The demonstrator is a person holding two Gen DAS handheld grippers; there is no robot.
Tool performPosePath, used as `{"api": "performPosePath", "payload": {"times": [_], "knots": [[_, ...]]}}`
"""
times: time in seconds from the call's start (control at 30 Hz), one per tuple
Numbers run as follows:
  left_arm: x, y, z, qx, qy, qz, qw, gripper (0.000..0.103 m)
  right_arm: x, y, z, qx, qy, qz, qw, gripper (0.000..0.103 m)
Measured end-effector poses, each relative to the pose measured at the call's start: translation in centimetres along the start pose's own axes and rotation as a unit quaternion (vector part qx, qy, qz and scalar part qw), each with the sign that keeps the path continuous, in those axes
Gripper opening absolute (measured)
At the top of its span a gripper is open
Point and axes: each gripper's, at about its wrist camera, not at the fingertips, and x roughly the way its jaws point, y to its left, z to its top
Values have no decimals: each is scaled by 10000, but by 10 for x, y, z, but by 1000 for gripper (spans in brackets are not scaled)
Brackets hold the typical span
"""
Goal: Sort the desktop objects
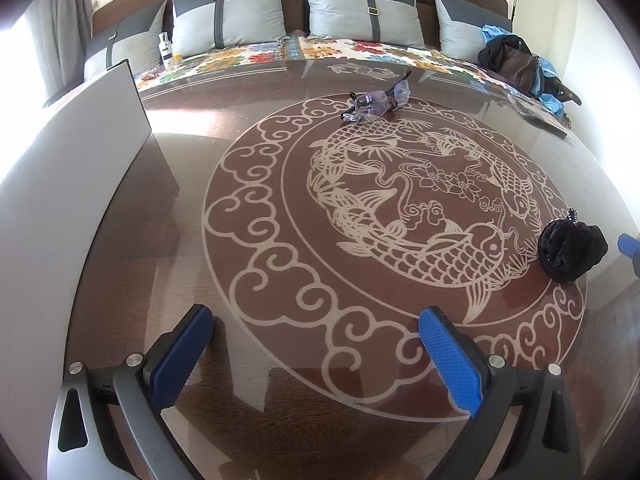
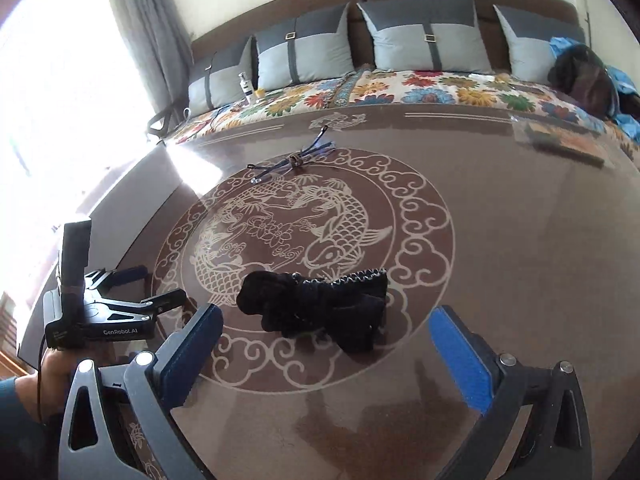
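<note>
A black velvet pouch [image 2: 320,308] lies on the glass-topped table, just ahead of my right gripper [image 2: 326,328], which is open and empty. The pouch also shows at the right edge of the left wrist view [image 1: 570,254]. A pair of glasses [image 1: 376,102] lies at the far side of the table, also seen in the right wrist view [image 2: 292,160]. My left gripper [image 1: 316,332] is open and empty, low over the table's near side. It appears in the right wrist view at the left [image 2: 132,292].
The brown table [image 1: 280,380] has a carp pattern under glass. A grey upright panel [image 1: 80,152] stands at the left. A clear packet [image 2: 560,140] lies at the table's far right. Behind is a sofa with cushions, a white bottle [image 1: 166,50] and a dark bag [image 1: 516,64].
</note>
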Motion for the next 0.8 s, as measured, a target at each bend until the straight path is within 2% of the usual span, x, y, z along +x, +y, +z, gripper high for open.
{"api": "performPosePath", "payload": {"times": [0.13,0.2,0.3,0.6,0.8], "knots": [[0,0,0,0,-1,-1,10000,103,8,0,-17,580,193,-13,9981,103],[0,0,0,1,-1,-1,10000,103,17,7,-20,659,342,156,9971,103],[0,0,0,-1,-1,-1,10000,103,28,21,-26,462,693,129,9964,103],[0,0,0,-1,-1,-2,10000,103,24,52,-41,-703,1004,-168,9923,103],[0,0,0,-2,-1,-2,10000,103,21,55,-43,-671,1194,441,9896,103]]}}
